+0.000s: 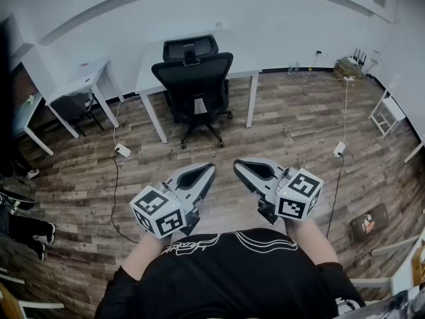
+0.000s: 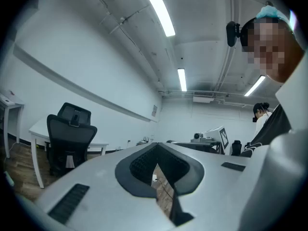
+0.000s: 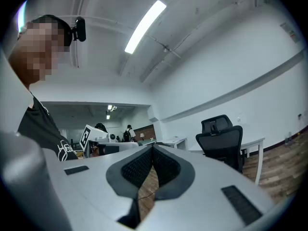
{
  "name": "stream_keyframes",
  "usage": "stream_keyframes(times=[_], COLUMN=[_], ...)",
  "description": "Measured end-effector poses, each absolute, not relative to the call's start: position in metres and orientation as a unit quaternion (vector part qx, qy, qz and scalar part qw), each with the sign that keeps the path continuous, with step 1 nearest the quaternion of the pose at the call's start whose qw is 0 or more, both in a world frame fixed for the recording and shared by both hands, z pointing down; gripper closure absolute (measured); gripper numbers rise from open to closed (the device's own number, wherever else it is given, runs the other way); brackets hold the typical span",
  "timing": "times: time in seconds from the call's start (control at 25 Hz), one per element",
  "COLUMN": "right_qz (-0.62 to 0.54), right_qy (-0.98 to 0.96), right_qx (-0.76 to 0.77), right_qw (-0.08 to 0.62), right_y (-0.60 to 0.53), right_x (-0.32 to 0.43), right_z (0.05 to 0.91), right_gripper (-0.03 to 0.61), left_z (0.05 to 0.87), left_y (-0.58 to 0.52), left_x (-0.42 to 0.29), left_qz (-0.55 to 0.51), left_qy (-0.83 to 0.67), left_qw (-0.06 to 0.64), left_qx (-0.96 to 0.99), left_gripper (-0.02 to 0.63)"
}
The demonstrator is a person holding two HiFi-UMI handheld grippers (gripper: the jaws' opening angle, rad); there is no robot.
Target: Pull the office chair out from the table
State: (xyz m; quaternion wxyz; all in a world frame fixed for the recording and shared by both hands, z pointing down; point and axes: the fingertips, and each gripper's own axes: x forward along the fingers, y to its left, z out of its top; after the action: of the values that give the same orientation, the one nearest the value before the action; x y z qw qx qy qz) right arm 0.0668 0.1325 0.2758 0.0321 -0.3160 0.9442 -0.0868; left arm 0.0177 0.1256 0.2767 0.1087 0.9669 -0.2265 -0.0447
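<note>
The wooden floor [image 1: 299,111] fills the head view, and its left and right margins are cut off by the lens edge. A white table [image 1: 246,62] stands against the far wall. Only its near legs show, and the middle of its top is hidden behind the chair's backrest. The office chair [image 1: 194,78] stands on the floor at the table's near long edge, between the two near legs, with the front of its seat hidden under the tabletop. Its backrest faces the person and its seat faces the wall. Its long axis is upright, the headrest rises above the table edge, and the star base shows below. The left gripper [image 1: 211,167] and right gripper [image 1: 237,165] are held level near the person's torso, well apart from the chair, with their tips angled toward each other. Each gripper view shows the jaws brought together at the tips with nothing between them. The hands are hidden beneath the gripper bodies. The marker cubes [image 1: 158,211] carry black-and-white square patterns. The print on the black shirt [image 1: 232,271] is too small to read. Two floor adapters [image 1: 123,150] lie on cables at either side of the table.
</note>
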Motion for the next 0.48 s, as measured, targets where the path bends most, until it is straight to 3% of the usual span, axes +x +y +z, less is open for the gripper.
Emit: stream_keyframes(times=[0.48], right_qz=[-0.095], right_qy=[0.945], right_qx=[-0.309], right_qw=[0.040], right_y=[0.146], right_x=[0.077], right_z=[0.283], right_gripper=[0.543], left_z=[0.287], left_y=[0.142], left_x=[0.024], left_qz=[-0.029], left_qy=[-0.241], left_qw=[0.109], left_qx=[0.964], left_gripper=[0.606])
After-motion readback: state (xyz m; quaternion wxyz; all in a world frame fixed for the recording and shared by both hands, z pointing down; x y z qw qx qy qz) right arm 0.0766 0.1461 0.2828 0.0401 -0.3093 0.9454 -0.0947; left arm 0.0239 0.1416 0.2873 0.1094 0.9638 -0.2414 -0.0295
